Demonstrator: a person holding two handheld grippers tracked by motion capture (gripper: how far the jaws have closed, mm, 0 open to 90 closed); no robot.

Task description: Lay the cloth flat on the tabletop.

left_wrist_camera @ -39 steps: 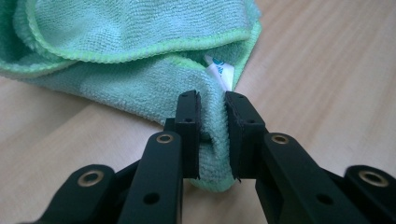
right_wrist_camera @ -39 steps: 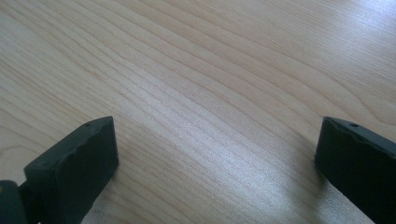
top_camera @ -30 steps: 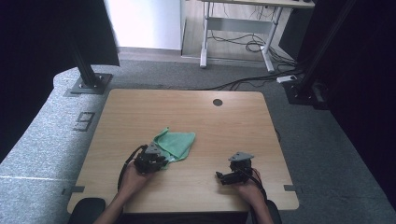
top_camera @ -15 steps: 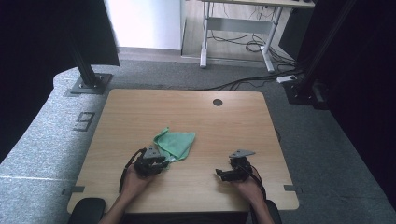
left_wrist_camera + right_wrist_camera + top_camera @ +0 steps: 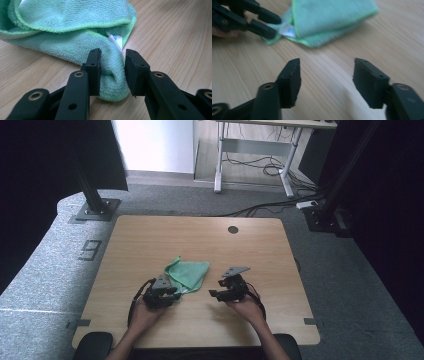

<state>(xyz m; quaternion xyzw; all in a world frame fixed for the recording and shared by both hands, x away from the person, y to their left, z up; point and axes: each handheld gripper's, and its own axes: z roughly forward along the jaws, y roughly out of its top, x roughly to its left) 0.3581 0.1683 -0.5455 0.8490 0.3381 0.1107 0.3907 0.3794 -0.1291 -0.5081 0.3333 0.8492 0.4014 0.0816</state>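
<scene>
A green microfibre cloth (image 5: 190, 272) lies loosely folded near the table's front middle. My left gripper (image 5: 174, 293) sits at the cloth's near left corner. In the left gripper view its jaws (image 5: 112, 53) straddle a raised fold of the cloth (image 5: 70, 15) beside a white label (image 5: 116, 40); they have just been opening and stand open around the fold. My right gripper (image 5: 214, 294) hovers to the right of the cloth and points left at it. Its jaws (image 5: 327, 62) have just been closing, with only bare wood between them. Beyond them lie the cloth (image 5: 329, 20) and the left gripper (image 5: 274, 27).
The wooden table (image 5: 150, 240) has a round cable hole (image 5: 233, 229) at the back. Black frame posts (image 5: 92, 195) stand on the grey floor behind it, and a white desk frame (image 5: 250, 150) with cables stands farther back.
The right gripper has moved left toward the cloth and lifted slightly, and its jaws have narrowed. The left hand has stayed at the cloth's corner.
</scene>
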